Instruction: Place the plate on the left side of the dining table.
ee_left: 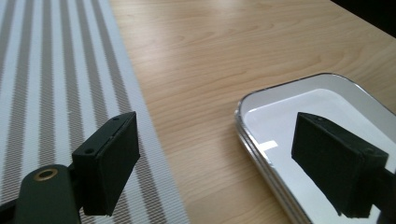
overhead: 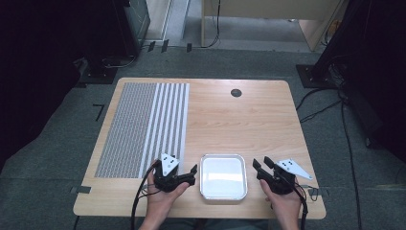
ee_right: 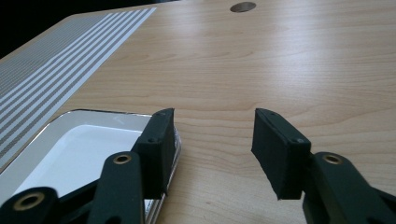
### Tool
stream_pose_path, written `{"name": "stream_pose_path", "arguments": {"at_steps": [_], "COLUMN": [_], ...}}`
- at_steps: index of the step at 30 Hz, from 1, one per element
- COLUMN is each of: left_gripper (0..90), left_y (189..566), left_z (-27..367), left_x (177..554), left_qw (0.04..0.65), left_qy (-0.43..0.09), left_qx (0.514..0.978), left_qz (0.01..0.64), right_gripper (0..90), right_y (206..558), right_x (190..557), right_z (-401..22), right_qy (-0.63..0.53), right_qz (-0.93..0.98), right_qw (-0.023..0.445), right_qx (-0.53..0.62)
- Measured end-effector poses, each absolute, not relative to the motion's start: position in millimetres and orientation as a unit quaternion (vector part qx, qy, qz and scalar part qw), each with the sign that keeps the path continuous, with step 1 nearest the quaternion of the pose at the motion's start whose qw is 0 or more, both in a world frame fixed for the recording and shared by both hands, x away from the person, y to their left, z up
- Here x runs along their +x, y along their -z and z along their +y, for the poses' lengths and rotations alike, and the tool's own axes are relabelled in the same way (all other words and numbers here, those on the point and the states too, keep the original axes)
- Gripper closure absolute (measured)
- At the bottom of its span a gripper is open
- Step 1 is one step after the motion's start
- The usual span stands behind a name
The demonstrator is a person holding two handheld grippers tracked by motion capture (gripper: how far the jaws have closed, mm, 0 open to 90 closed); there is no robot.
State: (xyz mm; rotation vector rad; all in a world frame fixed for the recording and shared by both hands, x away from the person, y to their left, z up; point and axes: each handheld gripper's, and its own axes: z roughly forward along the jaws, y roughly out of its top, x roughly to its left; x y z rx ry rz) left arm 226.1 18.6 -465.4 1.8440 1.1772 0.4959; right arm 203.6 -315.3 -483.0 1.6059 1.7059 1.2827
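Claws (overhead: pixel 193 171) (overhead: pixel 261 163) flank white tray (overhead: pixel 223 194), both open.

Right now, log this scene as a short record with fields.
surface: wooden table
tray: white metal-rimmed tray, empty, near the front edge
mat: striped mat on the table's left part
left gripper: beside the tray's left rim, jaws open, nothing between them
right gripper: beside the tray's right rim, jaws apart, nothing held
hole: round hole at the far edge
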Motion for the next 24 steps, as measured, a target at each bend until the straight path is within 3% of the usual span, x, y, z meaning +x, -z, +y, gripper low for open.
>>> {"name": "stream_pose_path", "arguments": {"at_steps": [8,10,13,18,24], "left_gripper": [40.2,44.5,48.2,62.3,72.6], "left_y": [469.4,471.7,478.7,485.4,490.2], "left_z": [-0.2,-4.0,-9.1,-9.5,-8.7], "left_x": [221.2,220.2,220.7,219.0,219.4], "left_qw": [0.436,0.430,0.415,0.410,0.412], "left_qy": [-0.171,-0.164,-0.141,-0.131,-0.113], "left_qx": [0.744,0.748,0.753,0.758,0.763], "left_qz": [0.477,0.479,0.491,0.490,0.485], "right_gripper": [67.5,74.7,78.4,82.1,83.4], "right_y": [488.4,489.2,490.7,496.5,500.7], "right_x": [209.0,211.0,213.9,218.7,220.9], "right_z": [-309.7,-308.3,-307.1,-303.6,-301.9], "right_qy": [-0.460,-0.467,-0.468,-0.462,-0.457], "right_qz": [0.628,0.625,0.621,0.616,0.604], "right_qw": [0.183,0.146,0.118,0.085,0.080], "right_qx": [0.600,0.608,0.617,0.633,0.647]}}
